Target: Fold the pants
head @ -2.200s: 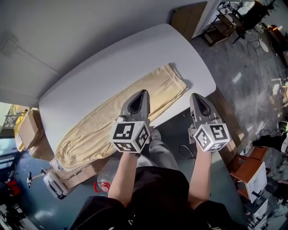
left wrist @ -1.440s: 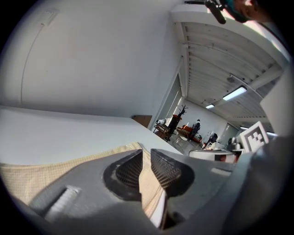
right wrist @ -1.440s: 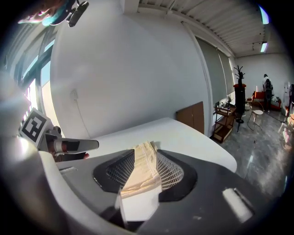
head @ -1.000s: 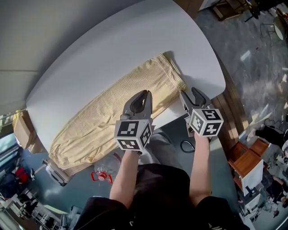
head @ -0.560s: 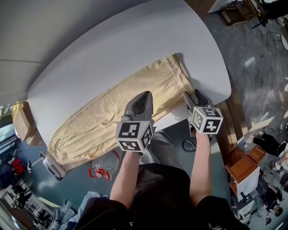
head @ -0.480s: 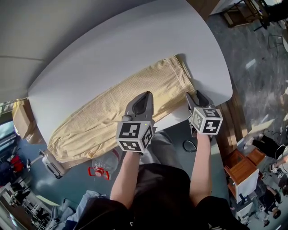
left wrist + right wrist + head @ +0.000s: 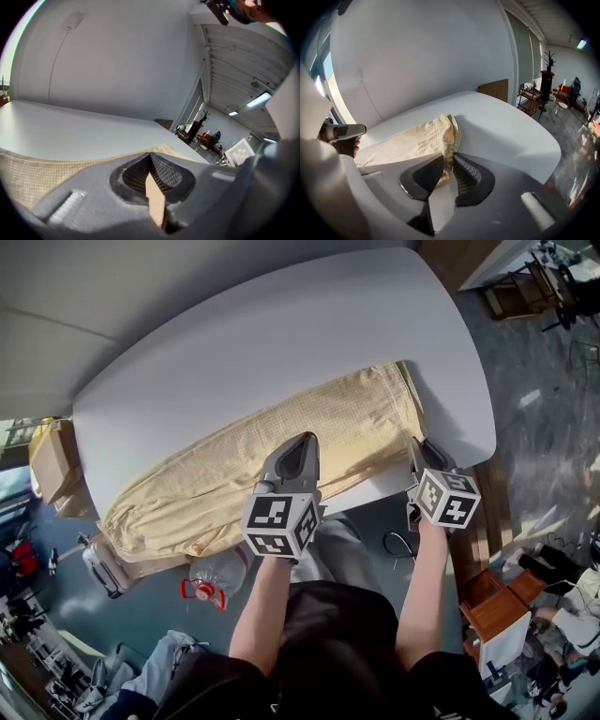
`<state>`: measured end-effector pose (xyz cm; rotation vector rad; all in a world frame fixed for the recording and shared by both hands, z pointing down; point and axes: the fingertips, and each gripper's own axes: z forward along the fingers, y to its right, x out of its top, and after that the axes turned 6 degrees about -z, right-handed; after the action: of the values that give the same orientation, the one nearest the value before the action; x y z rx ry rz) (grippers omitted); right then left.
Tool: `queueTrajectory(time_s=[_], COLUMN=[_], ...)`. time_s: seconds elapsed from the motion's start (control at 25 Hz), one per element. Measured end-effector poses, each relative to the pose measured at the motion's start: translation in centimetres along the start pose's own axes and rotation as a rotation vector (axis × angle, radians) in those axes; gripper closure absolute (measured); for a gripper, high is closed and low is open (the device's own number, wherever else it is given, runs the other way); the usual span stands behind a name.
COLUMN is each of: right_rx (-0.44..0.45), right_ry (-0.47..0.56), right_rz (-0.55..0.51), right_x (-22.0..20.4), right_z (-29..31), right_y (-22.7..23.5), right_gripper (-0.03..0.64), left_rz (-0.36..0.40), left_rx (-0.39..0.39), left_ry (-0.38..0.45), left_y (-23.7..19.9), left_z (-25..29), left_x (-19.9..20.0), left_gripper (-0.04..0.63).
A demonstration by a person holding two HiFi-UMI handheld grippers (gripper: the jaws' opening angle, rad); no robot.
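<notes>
Head view: you're looking steeply down from head height, with most of the table (image 7: 281,343) and all of the pants (image 7: 281,451) in frame. Left gripper view sits low and close over the cloth, facing across the tabletop to the wall (image 7: 117,61). Right gripper view faces the waistband end, close. All three share pants and table.

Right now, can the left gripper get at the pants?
Likely yes: the left gripper is right over the pants, with nothing between them. Its fingers are shut and would need opening first.
</notes>
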<state>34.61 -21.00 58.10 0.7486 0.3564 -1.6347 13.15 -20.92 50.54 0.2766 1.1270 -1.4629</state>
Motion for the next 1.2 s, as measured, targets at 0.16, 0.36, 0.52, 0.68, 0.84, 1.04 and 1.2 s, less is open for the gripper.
queueTrajectory(time_s=[0.16, 0.36, 0.52, 0.68, 0.84, 1.04, 1.2], right_rx=[-0.012, 0.005, 0.025, 0.046, 0.082, 0.121, 0.154], right_ry=[0.052, 0.118, 0.152, 0.179, 0.210, 0.236, 0.252], right_rz=[-0.073, -0.107, -0.134, -0.172, -0.212, -0.276, -0.324], right_x=[1.7, 4.1, 5.5, 6.5, 7.8, 8.7, 9.2], right_z=[-1.9, -3.8, -5.0, -5.7, -6.5, -6.9, -7.0], right_y=[-2.0, -4.8, -7.4, -10.7, -14.8, -20.0, -24.2], right_gripper=[0.543, 0.545, 0.545, 0.545, 0.545, 0.545, 0.545], left_rz=[-0.008, -0.016, -0.023, -0.038, -0.057, -0.090, -0.115], left_rx=[0.017, 0.035, 0.055, 0.082, 0.121, 0.177, 0.218], left_ry=[0.032, 0.075, 0.115, 0.159, 0.201, 0.248, 0.288], left_y=[-1.6, -2.9, -4.3, -6.6, -9.3, -13.1, -15.9], left_z=[-2.2, -5.1, -7.8, -11.0, -14.5, -18.8, -22.3], left_x=[0.6, 1.6, 2.6, 3.3, 3.9, 4.2, 4.2], left_gripper=[0.592, 0.592, 0.592, 0.592, 0.592, 0.592, 0.592])
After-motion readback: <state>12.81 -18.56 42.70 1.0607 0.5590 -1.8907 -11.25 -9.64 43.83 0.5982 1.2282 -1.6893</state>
